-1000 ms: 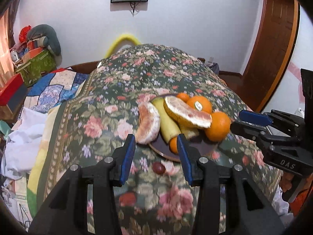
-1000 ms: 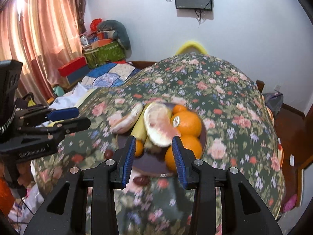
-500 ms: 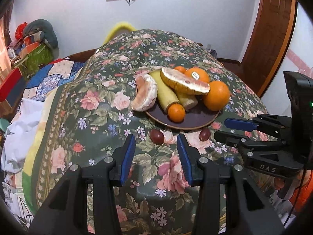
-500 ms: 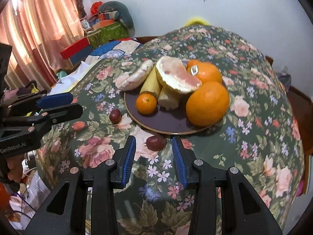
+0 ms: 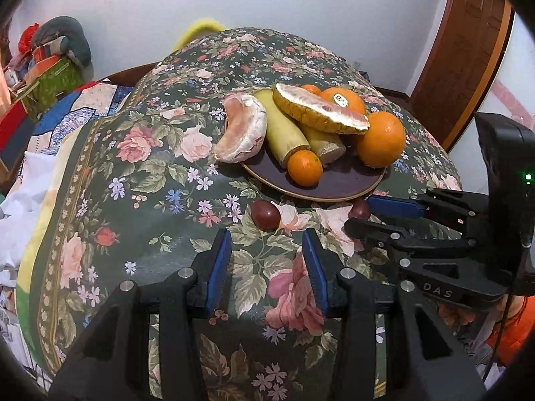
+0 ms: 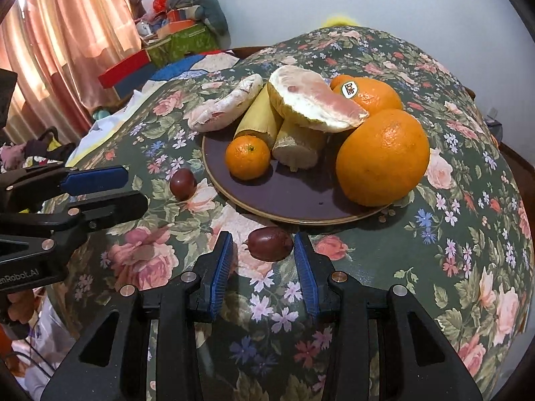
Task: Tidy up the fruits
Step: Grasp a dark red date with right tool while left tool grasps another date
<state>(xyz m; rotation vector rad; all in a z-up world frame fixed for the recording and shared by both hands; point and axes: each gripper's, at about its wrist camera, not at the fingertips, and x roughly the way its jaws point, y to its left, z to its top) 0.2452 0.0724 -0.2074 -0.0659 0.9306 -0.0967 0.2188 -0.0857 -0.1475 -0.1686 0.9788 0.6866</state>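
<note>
A dark plate (image 6: 284,197) (image 5: 337,187) on the floral tablecloth holds oranges (image 6: 383,157), a small mandarin (image 6: 247,157), pomelo pieces (image 6: 311,100) and bananas (image 6: 259,120). Two small dark red fruits lie on the cloth in front of the plate. My right gripper (image 6: 263,250) is open, its blue pads on either side of one red fruit (image 6: 269,248), not touching it. My left gripper (image 5: 266,247) is open, just short of the other red fruit (image 5: 265,210) (image 6: 182,183). Each gripper shows in the other's view: the right (image 5: 381,215), the left (image 6: 110,190).
The table is round and drops away on all sides under the cloth (image 5: 150,173). A bed with blankets and boxes (image 6: 174,43) lies to the left. A wooden door (image 5: 468,50) stands at the right. A pomelo piece (image 5: 242,133) overhangs the plate's left rim.
Both grippers have come down and forward toward the table. The right gripper's pads now flank one red fruit; the left gripper has closed in on the other.
</note>
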